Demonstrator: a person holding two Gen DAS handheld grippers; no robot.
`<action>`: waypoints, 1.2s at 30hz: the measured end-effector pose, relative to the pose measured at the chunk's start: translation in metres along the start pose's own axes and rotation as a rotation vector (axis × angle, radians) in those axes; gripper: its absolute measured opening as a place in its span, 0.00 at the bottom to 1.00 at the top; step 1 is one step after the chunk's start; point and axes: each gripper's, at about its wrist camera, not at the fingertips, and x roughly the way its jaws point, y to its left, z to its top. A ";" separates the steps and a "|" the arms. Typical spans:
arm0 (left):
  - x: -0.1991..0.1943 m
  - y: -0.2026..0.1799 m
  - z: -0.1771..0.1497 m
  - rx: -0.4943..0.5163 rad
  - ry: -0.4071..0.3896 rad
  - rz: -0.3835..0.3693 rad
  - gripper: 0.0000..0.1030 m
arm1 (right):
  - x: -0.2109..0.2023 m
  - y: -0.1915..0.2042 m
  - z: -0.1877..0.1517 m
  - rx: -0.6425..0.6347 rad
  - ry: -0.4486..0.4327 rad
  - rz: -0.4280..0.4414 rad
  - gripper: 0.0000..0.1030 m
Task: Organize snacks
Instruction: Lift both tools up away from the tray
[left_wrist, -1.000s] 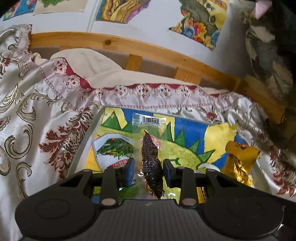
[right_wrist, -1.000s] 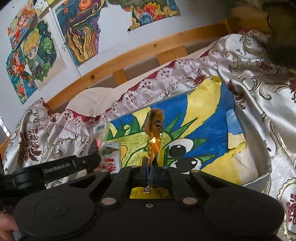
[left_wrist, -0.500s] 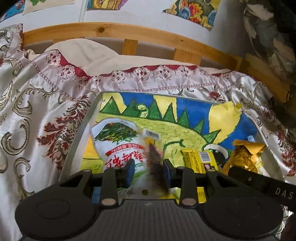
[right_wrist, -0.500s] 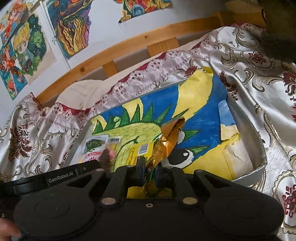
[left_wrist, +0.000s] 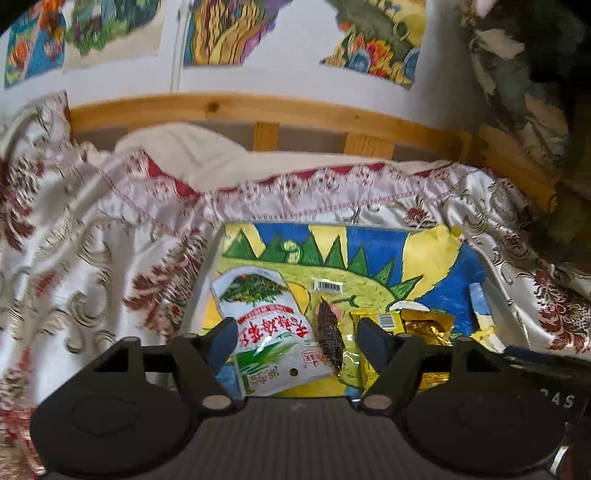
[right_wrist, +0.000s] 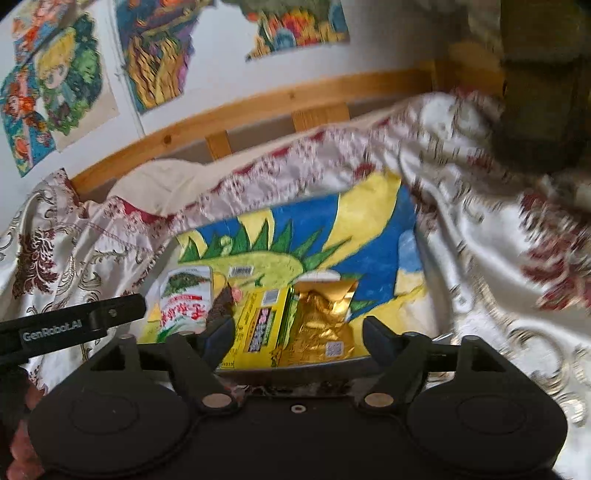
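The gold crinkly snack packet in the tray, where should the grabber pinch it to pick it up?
Probably the far edge of the gold packet. It lies flat in the painted tray, so there is little to pinch in the middle, but that far foil edge looks curled up slightly. The right gripper is open just above it and could come down from above, keeping clear of the yellow packet touching its left side.

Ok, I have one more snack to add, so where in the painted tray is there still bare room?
The far half of the tray is bare, from the gold packet back to its far edge, and so is the right strip beside that packet. The near left is crowded: white packet, clear dark-snack packet and yellow packet lie edge to edge.
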 end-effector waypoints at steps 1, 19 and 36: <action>-0.007 0.000 0.001 0.004 -0.011 0.003 0.79 | -0.008 0.001 0.000 -0.014 -0.021 -0.006 0.82; -0.156 0.012 -0.035 0.022 -0.212 0.097 1.00 | -0.154 0.027 -0.038 -0.164 -0.397 -0.017 0.99; -0.239 0.035 -0.090 -0.046 -0.157 0.175 1.00 | -0.231 0.034 -0.096 -0.154 -0.355 0.053 0.99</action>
